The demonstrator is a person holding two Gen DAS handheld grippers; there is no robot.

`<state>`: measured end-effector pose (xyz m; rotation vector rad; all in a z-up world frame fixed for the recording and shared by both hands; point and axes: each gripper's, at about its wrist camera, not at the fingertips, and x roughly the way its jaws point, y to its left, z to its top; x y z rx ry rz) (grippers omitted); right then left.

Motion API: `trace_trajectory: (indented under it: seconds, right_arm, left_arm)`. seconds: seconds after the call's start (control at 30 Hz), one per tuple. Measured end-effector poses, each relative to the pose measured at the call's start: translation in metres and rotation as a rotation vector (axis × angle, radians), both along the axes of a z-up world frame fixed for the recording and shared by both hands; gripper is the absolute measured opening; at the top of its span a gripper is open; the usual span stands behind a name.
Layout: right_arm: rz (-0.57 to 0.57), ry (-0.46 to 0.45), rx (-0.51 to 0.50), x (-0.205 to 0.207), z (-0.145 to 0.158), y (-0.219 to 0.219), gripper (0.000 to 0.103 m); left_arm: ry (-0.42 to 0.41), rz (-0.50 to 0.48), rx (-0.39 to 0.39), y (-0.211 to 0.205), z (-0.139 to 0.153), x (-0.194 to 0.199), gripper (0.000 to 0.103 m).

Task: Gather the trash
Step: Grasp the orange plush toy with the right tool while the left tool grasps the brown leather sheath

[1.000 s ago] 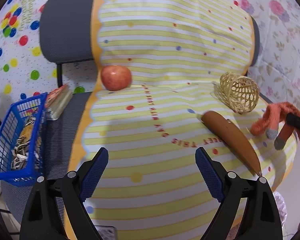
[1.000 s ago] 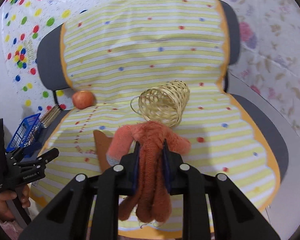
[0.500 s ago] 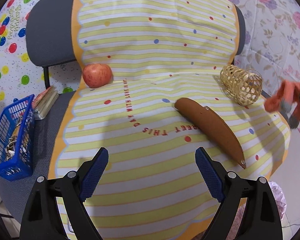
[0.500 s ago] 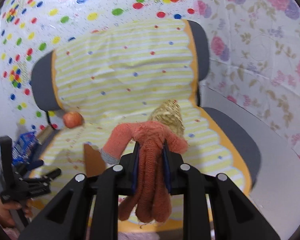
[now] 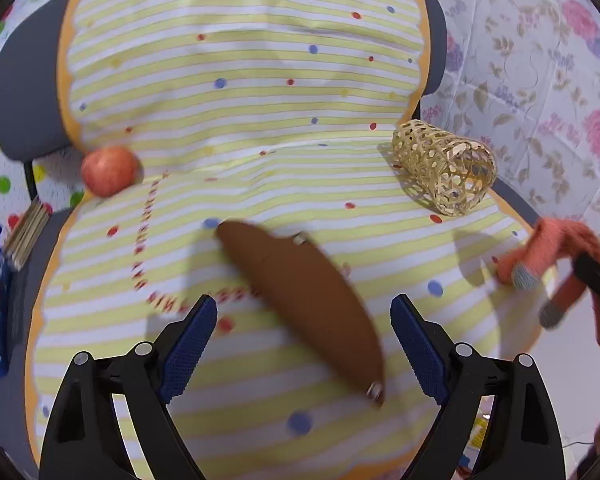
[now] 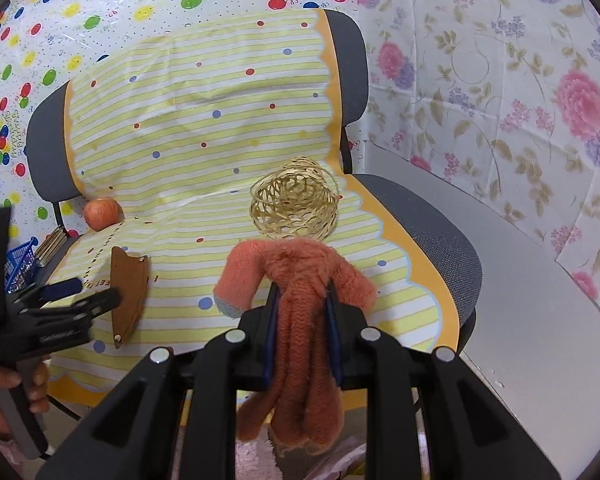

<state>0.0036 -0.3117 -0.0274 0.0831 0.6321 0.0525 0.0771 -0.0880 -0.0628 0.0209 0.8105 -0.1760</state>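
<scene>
Our right tongs (image 6: 302, 312) are clamped on the orange knitted glove (image 6: 300, 280), lifted off the seat edge in front of the woven basket (image 6: 294, 210). Our left tongs (image 5: 304, 336) gape wide, straddling the brown pouch (image 5: 300, 284), which lies on the striped cover (image 5: 240, 80) toward our side of the basket. To do this well, we lower the left tongs squarely over the pouch's thick middle before closing, and keep the glove pinched firmly; its dangling fingers could snag.
</scene>
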Motion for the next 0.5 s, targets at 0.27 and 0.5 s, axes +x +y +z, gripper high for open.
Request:
trace_trajectory:
  seconds: [0.27,0.5]
  right_arm:
    - [0.012,0.004,0.029,-0.008,-0.003,-0.007,0.021]
    - [0.015,0.015,0.047,-0.015,-0.007,-0.009,0.021]
  left_arm:
    - [0.049,0.088,0.129,-0.021,-0.021,0.029,0.089]
    - [0.018,0.064,0.091,0.003,-0.014,0.013,0.053]
